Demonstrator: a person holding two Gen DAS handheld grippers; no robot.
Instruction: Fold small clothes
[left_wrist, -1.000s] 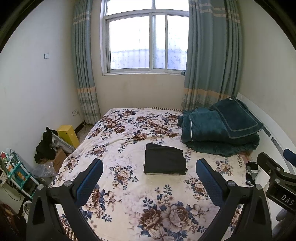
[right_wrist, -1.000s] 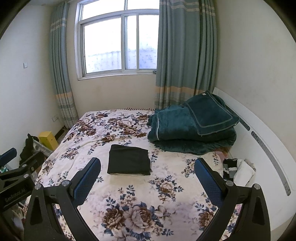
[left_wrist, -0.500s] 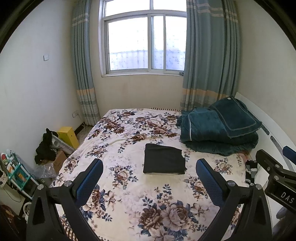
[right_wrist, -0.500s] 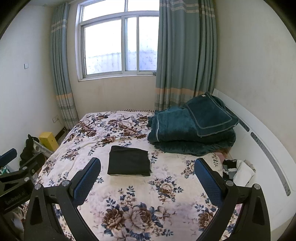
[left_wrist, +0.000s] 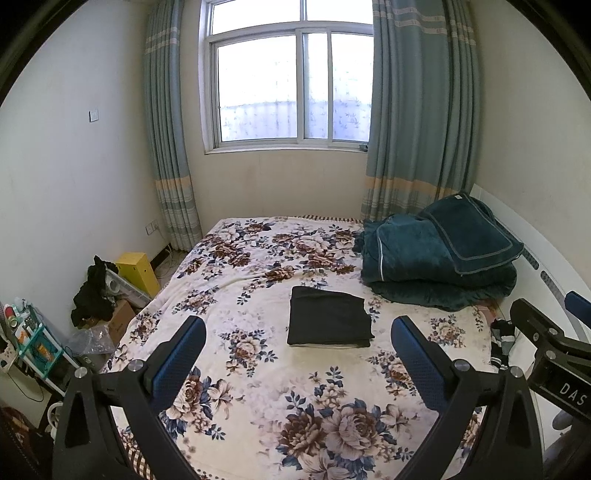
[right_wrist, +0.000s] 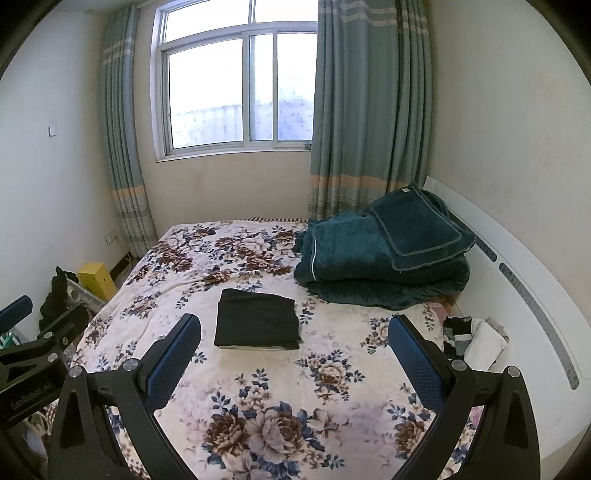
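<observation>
Folded black garment on floral bed; both grippers wide apart, holding nothing.

Left wrist view: left gripper (left_wrist: 297, 354) spread, blue textured pads, frame bottom; black garment (left_wrist: 328, 322), a flat neat rectangle, lies frame centre on the plush floral bedspread (left_wrist: 258, 369). Right wrist view: right gripper (right_wrist: 295, 352) likewise spread; garment (right_wrist: 256, 325) centre-left; fuzzy teal blanket pile (right_wrist: 384, 262) to its upper right.

Folded black garment (left_wrist: 328, 321) flat on bed (left_wrist: 258, 387).
</observation>
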